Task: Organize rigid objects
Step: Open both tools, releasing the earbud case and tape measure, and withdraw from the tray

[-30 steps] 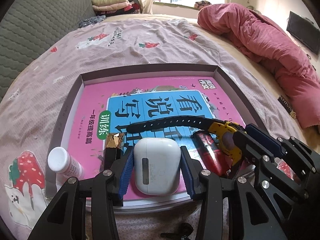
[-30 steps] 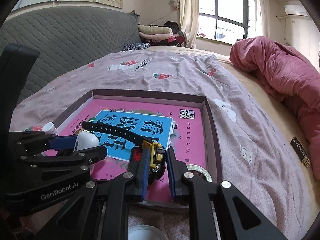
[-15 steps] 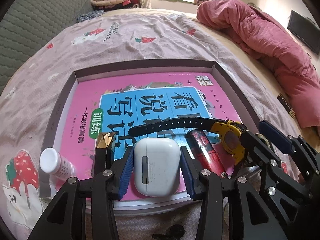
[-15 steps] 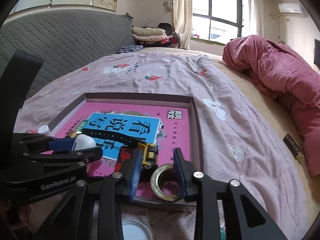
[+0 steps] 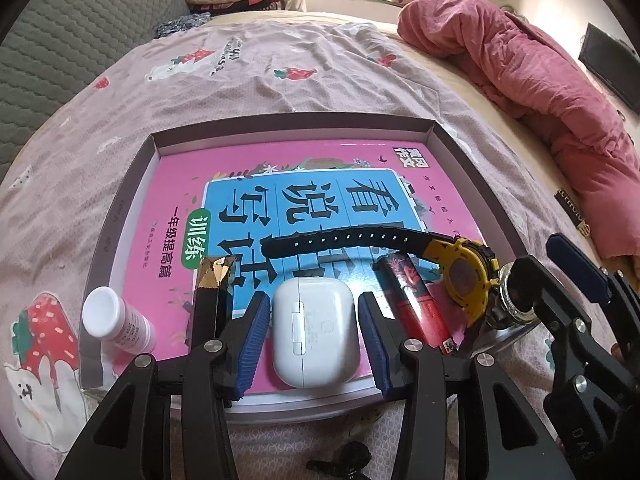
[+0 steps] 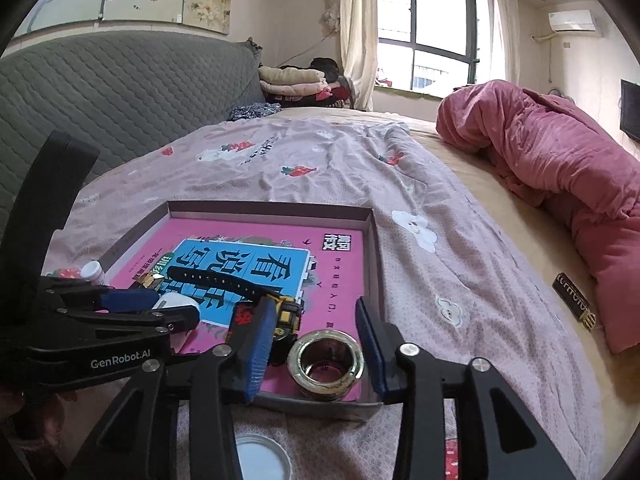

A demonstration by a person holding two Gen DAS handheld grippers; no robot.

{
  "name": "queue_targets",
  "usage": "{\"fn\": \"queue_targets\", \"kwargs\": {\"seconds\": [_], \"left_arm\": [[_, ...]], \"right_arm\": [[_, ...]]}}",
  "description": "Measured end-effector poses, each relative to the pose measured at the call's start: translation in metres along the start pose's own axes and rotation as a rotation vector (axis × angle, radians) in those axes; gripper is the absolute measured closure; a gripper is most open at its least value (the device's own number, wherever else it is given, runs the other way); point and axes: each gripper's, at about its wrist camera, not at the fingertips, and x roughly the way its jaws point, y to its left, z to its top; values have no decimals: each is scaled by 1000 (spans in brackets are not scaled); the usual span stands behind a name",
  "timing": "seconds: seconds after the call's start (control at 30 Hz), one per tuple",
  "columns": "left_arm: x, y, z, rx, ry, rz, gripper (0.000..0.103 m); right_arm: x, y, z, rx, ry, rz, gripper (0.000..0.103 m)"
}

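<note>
Right gripper (image 6: 316,344): off the yellow watch (image 5: 466,276) since a second ago, jaws opening, now astride the brass-rimmed tape roll (image 6: 326,364) at the shallow box's (image 5: 472,176) near right corner, pads clear of it.
Left gripper (image 5: 312,344): unmoved, pads flanking the white earbud case (image 5: 314,336) on the pink workbook (image 5: 248,184); contact cannot be told. Risks: the roll sits against the box wall, so a closing finger may catch the rim and shift the box; the left finger may nudge the watch or red tube (image 5: 416,304).
</note>
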Motion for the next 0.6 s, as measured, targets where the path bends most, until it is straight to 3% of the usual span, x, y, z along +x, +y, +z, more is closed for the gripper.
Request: {"fn": "queue_targets", "kwargs": {"seconds": [0.23, 0.4, 0.6], "left_arm": [[-9, 4, -4, -12, -7, -11, 55], [-29, 13, -7, -38, -52, -27, 47], [-54, 23, -20, -49, -74, -25, 46]], "right_arm": [[-7, -4, 0, 30, -3, 24, 55], [-16, -4, -4, 35, -1, 40, 54], [-28, -7, -8, 52, 3, 46, 49]]}}
